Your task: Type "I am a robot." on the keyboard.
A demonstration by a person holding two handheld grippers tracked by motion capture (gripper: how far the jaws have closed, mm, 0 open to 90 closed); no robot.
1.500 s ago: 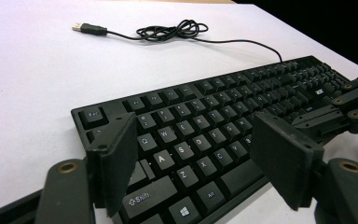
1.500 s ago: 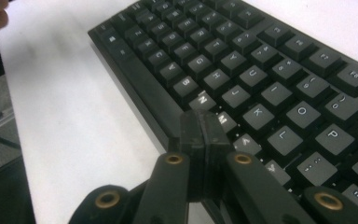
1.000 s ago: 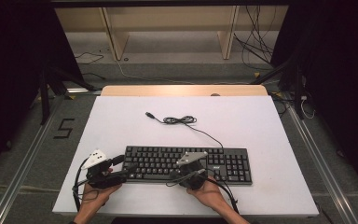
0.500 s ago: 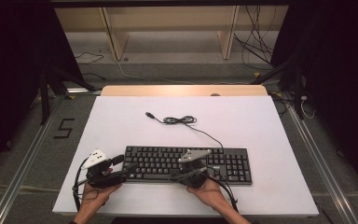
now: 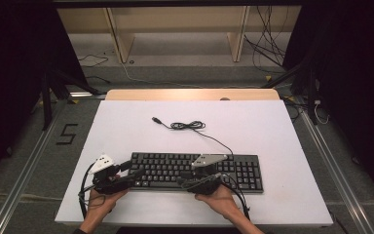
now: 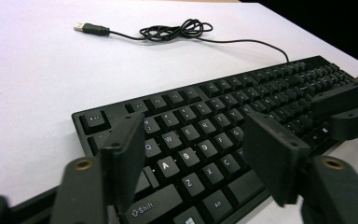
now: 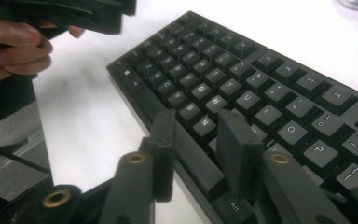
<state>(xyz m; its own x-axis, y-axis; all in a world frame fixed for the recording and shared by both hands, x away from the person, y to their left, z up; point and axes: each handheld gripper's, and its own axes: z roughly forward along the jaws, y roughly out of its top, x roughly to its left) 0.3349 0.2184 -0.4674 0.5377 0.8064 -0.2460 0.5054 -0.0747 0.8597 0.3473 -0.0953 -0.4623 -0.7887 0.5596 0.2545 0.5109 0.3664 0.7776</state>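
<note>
left tongs [image 6: 193, 163] closing, right tongs [image 7: 196, 149] opening, both gapped over the keyboard [image 5: 197, 168], gripping nothing.

One keyboard [image 5: 195, 171] lies on the surface [image 5: 126, 126], with one cable [image 5: 190, 126] trailing from it. Two grippers: the left gripper [image 5: 132, 169] and the right gripper [image 5: 185, 181].

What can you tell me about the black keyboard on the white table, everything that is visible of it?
The black plastic full-size keyboard lies flat near the front edge of the white table, its long side across the table. It has white-lettered keys and a number pad at its right end. Its thin black cable runs from the back edge to a loose tangle ending in a USB plug. The left gripper stands open over its left keys; the right gripper straddles its front edge.
</note>
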